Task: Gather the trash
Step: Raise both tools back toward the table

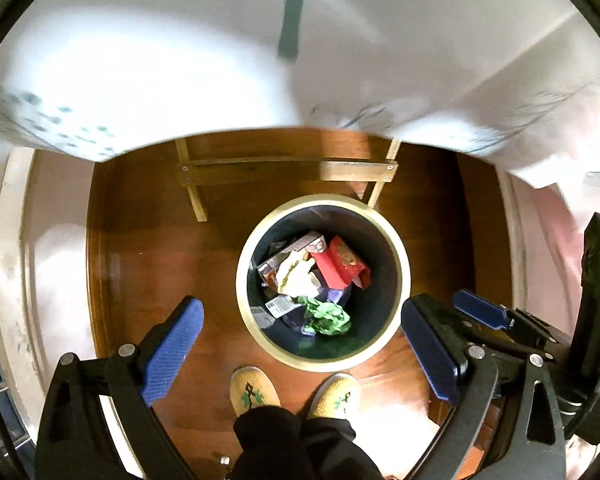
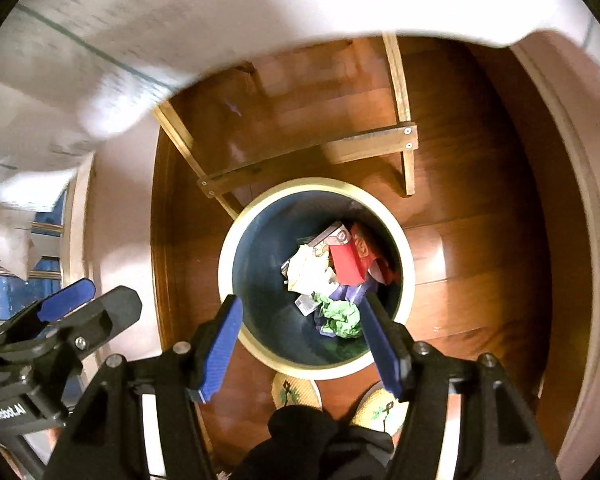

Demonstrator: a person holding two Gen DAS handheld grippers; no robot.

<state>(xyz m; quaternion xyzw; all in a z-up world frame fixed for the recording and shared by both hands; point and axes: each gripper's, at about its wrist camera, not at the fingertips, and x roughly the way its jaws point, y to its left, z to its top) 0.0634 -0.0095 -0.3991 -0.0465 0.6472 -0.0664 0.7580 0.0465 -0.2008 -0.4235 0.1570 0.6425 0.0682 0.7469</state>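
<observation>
Spread tongs point(image 1: 302, 344) above upright bin point(image 1: 324, 200), mouth upward.

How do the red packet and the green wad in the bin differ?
The red packet is a flat-sided, folded carton with gold print; the green wad is crumpled and shapeless. The red packet lies toward the bin's far side, by the stool legs; the green wad lies on the side nearer the slippers. Both rest inside, on other trash.

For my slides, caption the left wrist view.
Open hand-held gripper above a trash bin holding crumpled paper.
</observation>
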